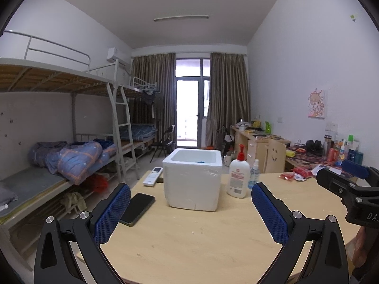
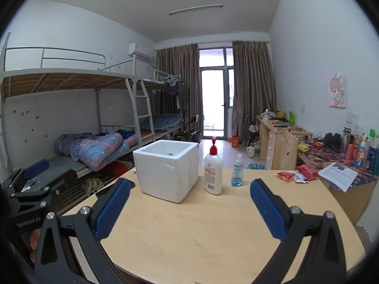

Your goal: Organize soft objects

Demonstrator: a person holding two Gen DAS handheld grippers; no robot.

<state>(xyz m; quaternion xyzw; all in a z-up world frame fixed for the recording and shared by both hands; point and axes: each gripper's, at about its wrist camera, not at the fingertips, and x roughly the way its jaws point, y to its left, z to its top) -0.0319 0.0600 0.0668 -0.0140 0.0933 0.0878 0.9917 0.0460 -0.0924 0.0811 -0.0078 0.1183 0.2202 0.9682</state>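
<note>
The white foam box (image 1: 193, 179) is standing open on the wooden table (image 1: 189, 241), a blue item (image 1: 200, 161) showing inside; whether it is soft cannot be told. A lotion bottle (image 1: 238, 177) and a spray bottle (image 1: 254, 175) are standing just beside the box, red packets (image 2: 297, 174) lying farther right. You are holding the left gripper (image 1: 190, 215) and the right gripper (image 2: 189, 213) above the bare near tabletop, both spread wide and carrying nothing. You are probably between picks; the next move calls for choosing a soft item and reaching for it.
</note>
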